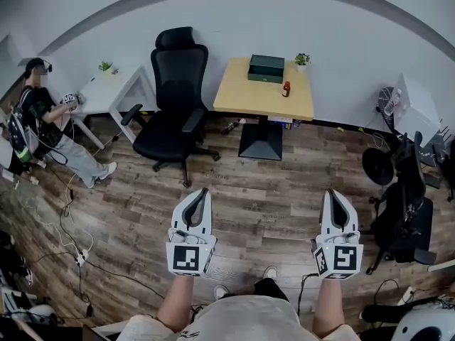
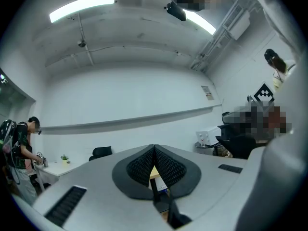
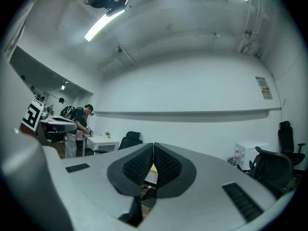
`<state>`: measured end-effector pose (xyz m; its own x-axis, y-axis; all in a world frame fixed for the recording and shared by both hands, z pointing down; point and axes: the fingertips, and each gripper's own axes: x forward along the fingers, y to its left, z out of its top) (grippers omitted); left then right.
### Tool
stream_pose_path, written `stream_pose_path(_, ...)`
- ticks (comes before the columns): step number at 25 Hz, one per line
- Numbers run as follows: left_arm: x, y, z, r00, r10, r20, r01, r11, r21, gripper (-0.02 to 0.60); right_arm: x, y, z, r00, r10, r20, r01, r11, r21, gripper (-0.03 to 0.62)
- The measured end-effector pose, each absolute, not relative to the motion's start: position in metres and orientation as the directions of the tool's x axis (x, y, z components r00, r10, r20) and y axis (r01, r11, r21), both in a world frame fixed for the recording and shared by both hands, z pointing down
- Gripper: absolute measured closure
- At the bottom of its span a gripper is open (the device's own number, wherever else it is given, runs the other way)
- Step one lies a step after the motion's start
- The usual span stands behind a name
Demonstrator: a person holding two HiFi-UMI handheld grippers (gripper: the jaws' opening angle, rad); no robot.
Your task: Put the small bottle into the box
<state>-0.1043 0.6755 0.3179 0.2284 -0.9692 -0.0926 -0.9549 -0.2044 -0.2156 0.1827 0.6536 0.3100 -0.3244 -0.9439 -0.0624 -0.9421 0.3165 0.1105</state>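
Note:
A small red bottle [image 1: 286, 89] stands on a light wooden table [image 1: 245, 96] against the far wall, just right of a dark green box [image 1: 266, 68] with its lid down. My left gripper [image 1: 201, 192] and right gripper [image 1: 334, 194] are held level over the wood floor, far short of the table. Both sets of jaws are shut with nothing between them; in the left gripper view the left gripper [image 2: 154, 147] has its black pads touching at the tip, and the right gripper [image 3: 153, 145] looks the same in its own view.
A black office chair [image 1: 173, 105] stands left of the table. A white desk [image 1: 106, 91] with a person [image 1: 50, 123] beside it is at far left. More black chairs [image 1: 404, 197] and a white cabinet [image 1: 416, 109] crowd the right. Cables [image 1: 71, 240] trail over the floor at left.

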Motion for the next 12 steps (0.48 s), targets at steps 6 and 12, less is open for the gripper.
stream_pose_path(6,-0.099,0.674,0.322,0.232,-0.969,-0.088,-0.955,-0.209,-0.212,0.574,0.187,0.654,0.314,-0.320,-0.945,-0.066,-0.944,0.313,0.107,0.569)
stream_pose_path(12,-0.079,0.661,0.329,0.248,-0.966,-0.064,-0.951,-0.231,-0.208,0.574,0.203,0.646,0.321,-0.326,-0.943,-0.058,-0.945,0.323,0.056,0.417)
